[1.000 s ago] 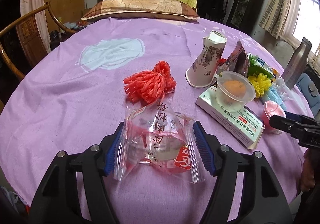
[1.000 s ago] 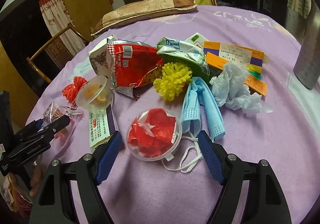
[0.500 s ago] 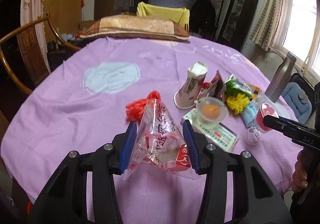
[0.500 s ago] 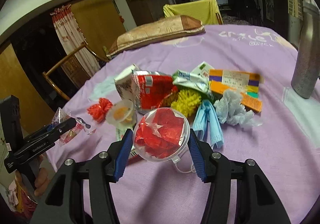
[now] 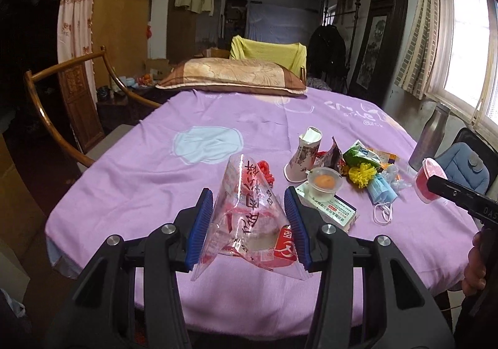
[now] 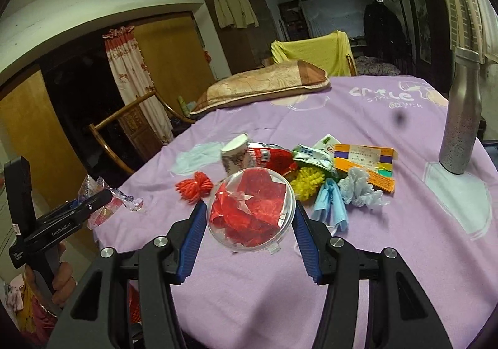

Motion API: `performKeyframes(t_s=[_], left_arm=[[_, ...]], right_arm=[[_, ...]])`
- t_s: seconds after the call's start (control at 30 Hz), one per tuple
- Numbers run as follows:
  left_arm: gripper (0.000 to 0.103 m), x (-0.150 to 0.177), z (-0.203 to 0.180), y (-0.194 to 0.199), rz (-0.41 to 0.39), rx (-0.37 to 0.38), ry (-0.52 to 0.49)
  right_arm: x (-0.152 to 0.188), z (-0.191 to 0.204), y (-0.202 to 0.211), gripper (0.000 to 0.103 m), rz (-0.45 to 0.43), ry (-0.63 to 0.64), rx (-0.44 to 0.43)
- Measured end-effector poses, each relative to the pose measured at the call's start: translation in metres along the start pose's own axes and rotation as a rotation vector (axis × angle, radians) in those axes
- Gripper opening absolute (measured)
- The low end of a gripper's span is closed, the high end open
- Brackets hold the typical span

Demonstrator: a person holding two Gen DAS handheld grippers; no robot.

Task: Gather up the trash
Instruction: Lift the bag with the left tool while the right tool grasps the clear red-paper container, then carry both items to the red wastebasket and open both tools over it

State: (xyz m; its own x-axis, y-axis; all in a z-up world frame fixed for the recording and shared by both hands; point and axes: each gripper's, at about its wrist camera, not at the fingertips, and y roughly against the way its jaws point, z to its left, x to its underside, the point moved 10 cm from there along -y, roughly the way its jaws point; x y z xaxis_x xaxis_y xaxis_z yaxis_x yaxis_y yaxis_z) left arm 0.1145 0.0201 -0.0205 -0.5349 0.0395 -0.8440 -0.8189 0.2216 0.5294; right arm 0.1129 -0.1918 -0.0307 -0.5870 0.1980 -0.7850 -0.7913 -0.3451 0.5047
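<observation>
Tablecloth (image 5: pixel 149 187) lilac, room seemingly cluttered

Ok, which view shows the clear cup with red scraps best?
The right wrist view: the clear cup fills the centre, mouth toward the camera, gripped by the right gripper, red scraps plain inside. In the left wrist view the cup shows only small, side-on, at the right edge.

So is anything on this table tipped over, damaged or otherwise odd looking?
Yes. The paper cup stands upside down with its upturned base crushed in. The small plastic cup with orange contents sits on top of the medicine box rather than on the purple tablecloth. A blue face mask lies crumpled in the pile.
</observation>
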Motion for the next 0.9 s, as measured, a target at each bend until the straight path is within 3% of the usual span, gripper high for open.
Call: performKeyframes(t_s=[0.2,0.4,0.63,0.9], left_arm=[[0.048,0.006,0.025,0.047,-0.054,-0.053,0.008],[0.048,0.019,0.065,0.078,-0.053,-0.124,0.018],[0.048,0.062,0.143,0.089,0.042,-0.245,0.061],[0.05,0.147,0.228,0.074,0.255,-0.352,0.096]], right_arm=[[0.004,0.035,0.016,0.055,-0.022,0.041,-0.055],[0.006,0.08,0.016,0.055,-0.009,0.099,-0.122],[0.016,0.132,-0.008,0.055,0.068,0.157,-0.195],[0.038,0.195,-0.041,0.055,0.178,0.218,-0.263]])
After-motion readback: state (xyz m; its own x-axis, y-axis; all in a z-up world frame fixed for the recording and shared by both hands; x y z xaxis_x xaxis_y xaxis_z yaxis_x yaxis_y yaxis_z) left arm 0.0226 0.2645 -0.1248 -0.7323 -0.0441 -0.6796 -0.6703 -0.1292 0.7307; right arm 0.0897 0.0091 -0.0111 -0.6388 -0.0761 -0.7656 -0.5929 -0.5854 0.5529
